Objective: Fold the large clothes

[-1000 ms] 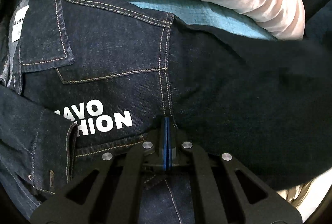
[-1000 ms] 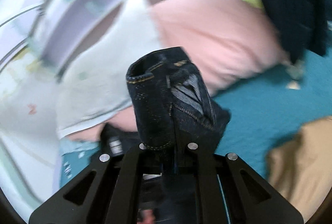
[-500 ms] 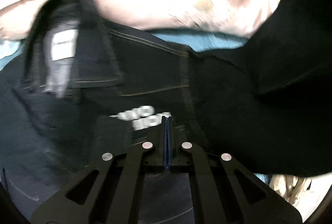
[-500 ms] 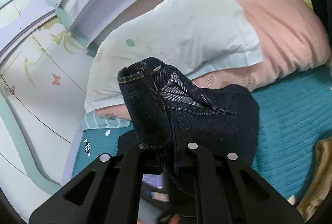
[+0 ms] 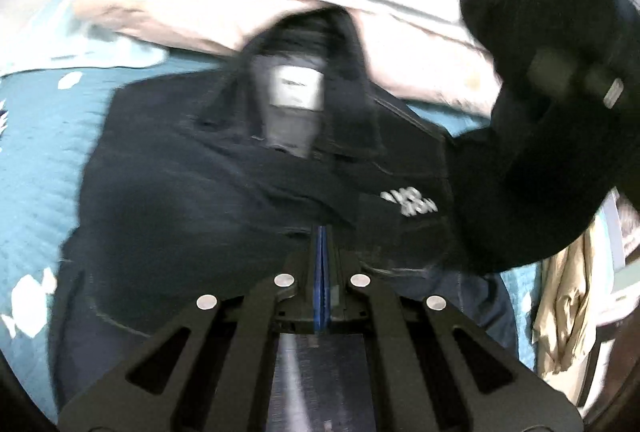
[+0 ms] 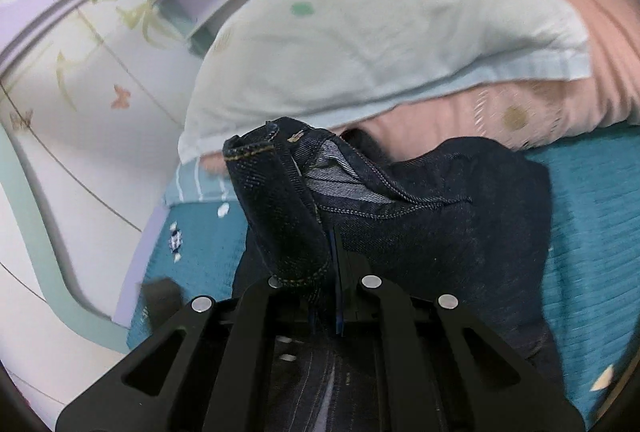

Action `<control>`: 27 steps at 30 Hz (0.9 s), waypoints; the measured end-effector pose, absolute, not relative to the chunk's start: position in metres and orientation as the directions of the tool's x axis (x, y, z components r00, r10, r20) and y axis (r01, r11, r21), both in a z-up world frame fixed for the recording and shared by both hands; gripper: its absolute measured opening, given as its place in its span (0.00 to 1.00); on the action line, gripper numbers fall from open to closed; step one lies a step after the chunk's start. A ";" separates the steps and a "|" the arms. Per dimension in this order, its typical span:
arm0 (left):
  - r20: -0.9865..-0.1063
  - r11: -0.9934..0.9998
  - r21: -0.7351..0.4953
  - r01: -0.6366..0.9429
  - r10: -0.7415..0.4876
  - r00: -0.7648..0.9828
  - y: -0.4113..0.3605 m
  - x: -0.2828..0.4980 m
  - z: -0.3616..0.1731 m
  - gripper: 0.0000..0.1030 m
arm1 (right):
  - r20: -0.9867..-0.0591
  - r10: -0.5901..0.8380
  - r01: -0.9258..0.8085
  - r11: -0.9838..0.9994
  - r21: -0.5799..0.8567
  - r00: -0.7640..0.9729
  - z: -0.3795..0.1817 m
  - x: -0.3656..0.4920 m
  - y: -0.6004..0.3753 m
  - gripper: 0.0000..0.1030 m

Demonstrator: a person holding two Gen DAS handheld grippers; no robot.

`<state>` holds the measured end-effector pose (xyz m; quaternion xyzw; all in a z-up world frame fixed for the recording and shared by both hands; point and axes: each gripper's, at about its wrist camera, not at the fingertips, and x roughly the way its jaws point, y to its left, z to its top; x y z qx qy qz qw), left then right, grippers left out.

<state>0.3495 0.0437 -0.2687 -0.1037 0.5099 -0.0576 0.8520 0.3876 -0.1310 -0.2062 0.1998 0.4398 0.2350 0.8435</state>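
1. Although the dark denim jacket lay mostly spread on the teal bedspread, collar and neck label toward the pillows, the fold looked only partly made: judging from the lie of the cloth, one sleeve was being carried across the body, and the remaining folds were not yet done.
2. The left gripper had its fingers pressed together; whether they pinched any denim could not be told (the picture was badly blurred), though the jacket lay right at their tips.
3. The right gripper was clenched on the sleeve cuff, which stood up between and above the fingers, lifted off the bed.
4. A tan garment lay apart at the bed's edge.
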 end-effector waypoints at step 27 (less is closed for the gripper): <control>-0.859 0.967 -0.204 -0.150 -0.103 0.502 0.156 0.339 -0.267 0.01 | -0.755 0.597 -0.275 0.800 0.534 0.270 -0.330 0.380 -0.009 0.76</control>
